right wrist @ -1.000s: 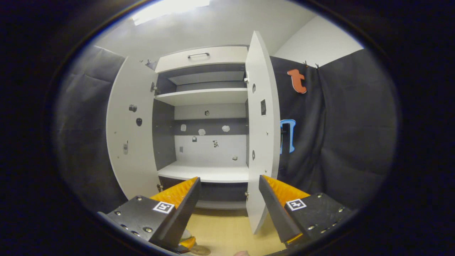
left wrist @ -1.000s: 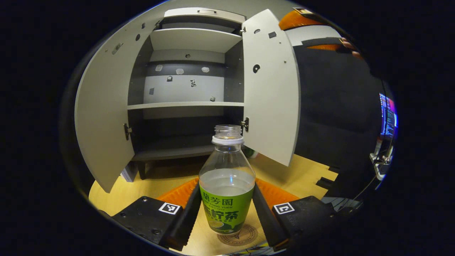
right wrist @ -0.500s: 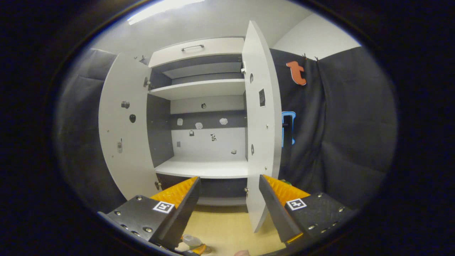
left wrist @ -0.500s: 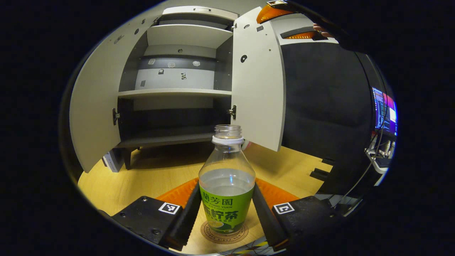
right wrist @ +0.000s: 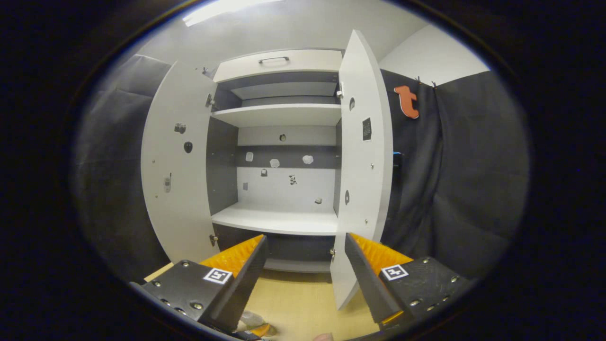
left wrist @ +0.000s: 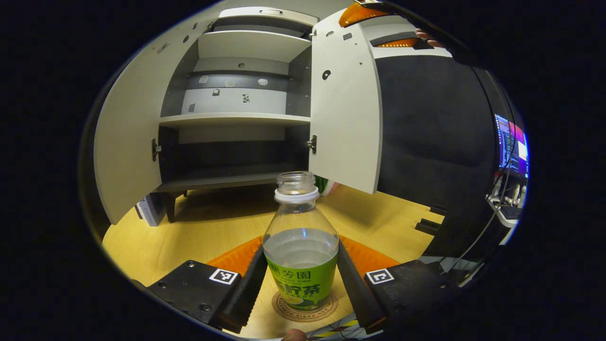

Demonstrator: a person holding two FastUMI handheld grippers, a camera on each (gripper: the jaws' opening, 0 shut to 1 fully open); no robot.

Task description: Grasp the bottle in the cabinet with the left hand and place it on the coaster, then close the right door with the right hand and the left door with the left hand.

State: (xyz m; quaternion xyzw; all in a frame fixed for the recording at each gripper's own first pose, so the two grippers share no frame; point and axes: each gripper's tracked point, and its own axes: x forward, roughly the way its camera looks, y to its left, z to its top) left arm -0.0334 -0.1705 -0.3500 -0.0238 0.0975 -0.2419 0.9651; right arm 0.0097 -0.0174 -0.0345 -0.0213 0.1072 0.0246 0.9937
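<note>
A clear bottle (left wrist: pixel 301 258) with a green label and no cap stands upright on a round brown coaster (left wrist: pixel 307 309) on the wooden table. My left gripper (left wrist: pixel 301 279) is shut on the bottle, a finger against each side of the label. Behind it, the white cabinet (left wrist: pixel 236 119) has its left door (left wrist: pixel 128 142) and right door (left wrist: pixel 345 118) swung open. My right gripper (right wrist: pixel 305 265) is open and holds nothing, raised in front of the cabinet shelf (right wrist: pixel 279 222), close to the right door (right wrist: pixel 362 180). The left door (right wrist: pixel 177 180) is open at the left.
A lit monitor (left wrist: pixel 513 151) and cables sit at the far right of the table (left wrist: pixel 189 237). A small green object (left wrist: pixel 323 184) lies behind the right door's lower edge. Something book-like (left wrist: pixel 149 213) leans beside the cabinet's leg. Black cloth hangs around the cabinet.
The bottle has come down over the coaster and now sits slightly lower between my left fingers. The right gripper view has swung a little, with the cabinet shifting right in it.
</note>
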